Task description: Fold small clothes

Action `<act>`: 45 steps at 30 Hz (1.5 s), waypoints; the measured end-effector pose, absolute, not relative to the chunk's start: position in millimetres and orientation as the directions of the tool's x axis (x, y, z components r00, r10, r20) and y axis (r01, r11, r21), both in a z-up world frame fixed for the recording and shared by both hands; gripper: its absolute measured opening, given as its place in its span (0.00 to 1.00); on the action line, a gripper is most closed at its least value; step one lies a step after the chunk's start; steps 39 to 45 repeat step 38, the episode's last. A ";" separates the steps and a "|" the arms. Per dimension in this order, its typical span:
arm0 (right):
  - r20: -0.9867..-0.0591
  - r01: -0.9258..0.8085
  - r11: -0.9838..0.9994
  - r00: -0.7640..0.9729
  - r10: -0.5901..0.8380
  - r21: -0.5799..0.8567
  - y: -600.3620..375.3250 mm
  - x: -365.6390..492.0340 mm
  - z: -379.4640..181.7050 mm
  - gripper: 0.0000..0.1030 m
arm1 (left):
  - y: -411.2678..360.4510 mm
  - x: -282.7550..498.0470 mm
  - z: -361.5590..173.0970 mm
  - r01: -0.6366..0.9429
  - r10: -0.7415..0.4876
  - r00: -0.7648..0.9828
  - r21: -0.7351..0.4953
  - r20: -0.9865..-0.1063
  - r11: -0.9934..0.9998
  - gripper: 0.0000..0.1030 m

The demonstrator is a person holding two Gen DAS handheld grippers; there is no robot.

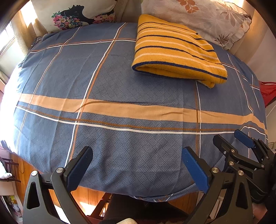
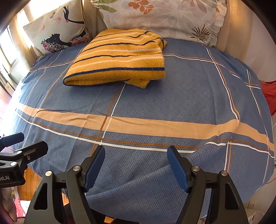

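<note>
A yellow garment with white and navy stripes (image 1: 176, 51) lies folded into a thick rectangle at the far side of the bed, near the pillows; it also shows in the right wrist view (image 2: 119, 58). My left gripper (image 1: 136, 160) is open and empty, low over the bed's near edge, far from the garment. My right gripper (image 2: 136, 158) is open and empty, also at the near edge. The right gripper shows at the lower right of the left wrist view (image 1: 232, 139), and the left gripper at the left edge of the right wrist view (image 2: 25, 144).
The bed is covered by a blue plaid sheet with a tan band (image 1: 120, 110). A floral pillow (image 1: 203, 19) and a printed cushion (image 1: 72, 15) lean at the head. A red item (image 1: 269, 93) lies off the right side. Wooden floor (image 1: 25, 172) lies below the near edge.
</note>
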State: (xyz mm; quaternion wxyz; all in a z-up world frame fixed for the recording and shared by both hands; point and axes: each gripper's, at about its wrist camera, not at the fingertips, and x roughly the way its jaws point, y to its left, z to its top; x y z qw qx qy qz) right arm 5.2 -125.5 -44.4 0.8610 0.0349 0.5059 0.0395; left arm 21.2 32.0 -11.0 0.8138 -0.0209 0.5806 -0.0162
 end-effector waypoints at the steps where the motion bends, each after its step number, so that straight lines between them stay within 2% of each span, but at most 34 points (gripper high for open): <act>1: -0.868 -0.033 0.994 0.485 0.103 0.100 -125.2 6.2 -44.4 0.76 | 31.9 21.2 -11.0 0.002 -0.049 0.325 -0.051 -0.944 0.999 1.00; 45: -0.809 -0.001 0.996 0.584 0.074 0.091 -137.5 -27.0 -13.5 0.78 | 10.7 -2.7 25.2 0.057 -0.064 0.433 -0.043 -0.899 0.997 1.00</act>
